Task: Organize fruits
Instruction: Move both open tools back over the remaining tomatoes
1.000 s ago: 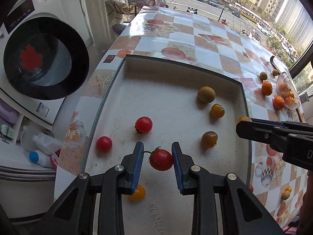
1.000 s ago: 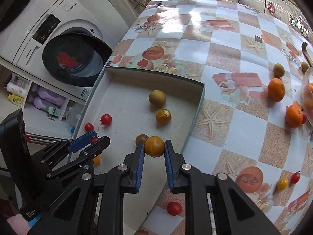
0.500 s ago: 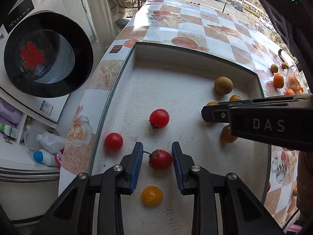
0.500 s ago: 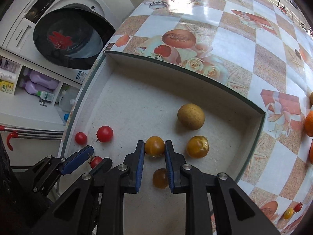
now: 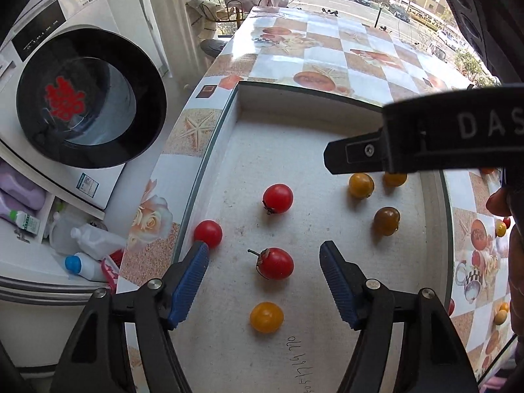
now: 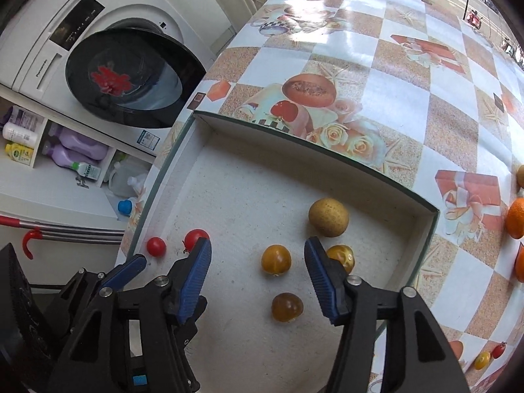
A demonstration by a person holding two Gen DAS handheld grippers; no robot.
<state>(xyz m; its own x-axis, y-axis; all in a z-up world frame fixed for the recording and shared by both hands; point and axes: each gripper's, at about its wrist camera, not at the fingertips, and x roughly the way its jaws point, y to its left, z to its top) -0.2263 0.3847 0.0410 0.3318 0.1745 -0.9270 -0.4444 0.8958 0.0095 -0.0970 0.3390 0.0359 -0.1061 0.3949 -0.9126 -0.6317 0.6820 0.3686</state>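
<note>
A shallow white tray [image 5: 327, 104] [image 6: 294, 140] lies on the table. My left gripper [image 5: 263, 262] is open, with a red stemmed tomato [image 5: 274, 263] lying on the tray floor between its fingers. Two more red tomatoes [image 5: 277, 198] [image 5: 208, 233] lie beyond it and a yellow one [image 5: 266, 317] lies nearer. My right gripper [image 6: 257, 258] is open over an orange-yellow tomato [image 6: 276, 259] that rests on the tray. Beside it lie another yellow tomato [image 6: 342, 257], a brownish one [image 6: 287, 307] and a tan round fruit [image 6: 328, 217].
The table has a checked, patterned cloth [image 6: 393, 65]. Oranges [image 6: 515, 217] and small tomatoes [image 6: 483, 360] lie on it to the right of the tray. A washing machine [image 5: 85, 98] and shelves with bottles [image 5: 82, 249] stand to the left, below the table edge.
Both grippers have opened. The red stemmed tomato and the orange-yellow tomato they held now lie on the tray floor. The right gripper moved from the tray's right edge to over the tray.
</note>
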